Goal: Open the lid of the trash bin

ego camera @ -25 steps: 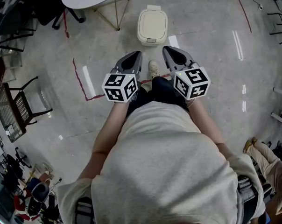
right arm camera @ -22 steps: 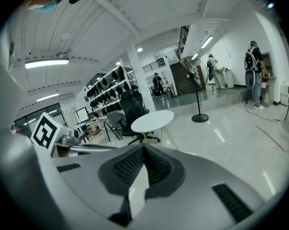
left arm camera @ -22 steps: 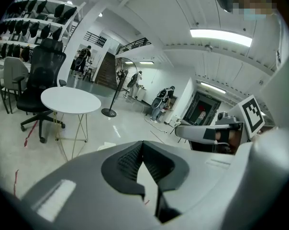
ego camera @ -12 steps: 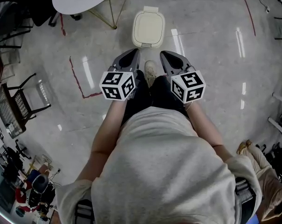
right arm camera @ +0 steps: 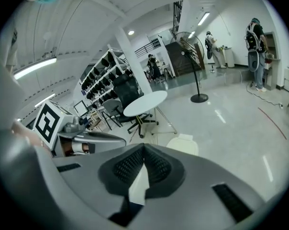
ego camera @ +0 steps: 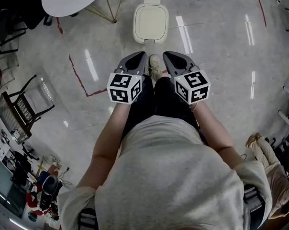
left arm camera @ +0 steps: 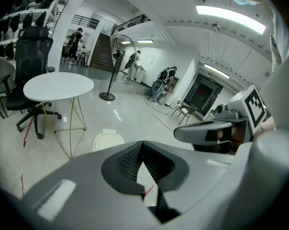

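Left gripper (ego camera: pixel 140 56) and right gripper (ego camera: pixel 167 56), both clenched on nothing, stay just short of the trash bin (ego camera: pixel 150 40) ahead, its lid (ego camera: pixel 150 22) still closed.

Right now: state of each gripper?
Left gripper: closed, holding nothing.
Right gripper: closed, holding nothing.
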`<state>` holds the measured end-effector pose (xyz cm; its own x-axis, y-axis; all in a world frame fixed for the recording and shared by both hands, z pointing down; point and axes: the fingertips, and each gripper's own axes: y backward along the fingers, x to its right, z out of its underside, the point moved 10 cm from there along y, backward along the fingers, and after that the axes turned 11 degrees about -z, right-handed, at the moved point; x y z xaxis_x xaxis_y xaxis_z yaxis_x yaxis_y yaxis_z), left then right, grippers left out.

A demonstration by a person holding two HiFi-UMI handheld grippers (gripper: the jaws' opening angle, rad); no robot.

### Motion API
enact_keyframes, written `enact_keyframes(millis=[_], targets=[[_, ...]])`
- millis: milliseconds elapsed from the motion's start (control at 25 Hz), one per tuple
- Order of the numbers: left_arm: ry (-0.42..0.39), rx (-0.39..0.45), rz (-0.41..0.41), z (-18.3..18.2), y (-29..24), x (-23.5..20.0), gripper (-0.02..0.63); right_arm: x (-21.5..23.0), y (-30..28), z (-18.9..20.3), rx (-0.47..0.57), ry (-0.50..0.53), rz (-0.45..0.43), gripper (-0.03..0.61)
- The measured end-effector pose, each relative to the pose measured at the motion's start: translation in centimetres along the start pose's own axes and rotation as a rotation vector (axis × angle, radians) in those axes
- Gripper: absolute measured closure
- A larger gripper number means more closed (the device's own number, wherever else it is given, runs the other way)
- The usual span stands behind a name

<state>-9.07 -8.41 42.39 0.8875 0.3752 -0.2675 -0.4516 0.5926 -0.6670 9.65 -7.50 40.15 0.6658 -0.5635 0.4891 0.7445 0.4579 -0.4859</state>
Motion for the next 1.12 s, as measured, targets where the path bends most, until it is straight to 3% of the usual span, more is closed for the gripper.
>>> enact_keyframes(millis=[320, 920, 1120], targets=[[-0.040, -0.117, 0.027, 1.9, -3.7, -1.6, 0.604, 3.4, -1.9, 1.3, -0.022, -0.076, 0.045, 0.571], [-0.003, -0.229, 0.099, 6.8, -12.8, -6.1, 0.604, 8.6, -9.5, 6.7, -0.078, -0.177, 0.103, 0.571], [-0.027, -0.255, 0.080, 9.4, -16.8, -8.0, 0.604, 10.2, -12.9, 9.7, -0.073, -0.227, 0.116, 0.572]])
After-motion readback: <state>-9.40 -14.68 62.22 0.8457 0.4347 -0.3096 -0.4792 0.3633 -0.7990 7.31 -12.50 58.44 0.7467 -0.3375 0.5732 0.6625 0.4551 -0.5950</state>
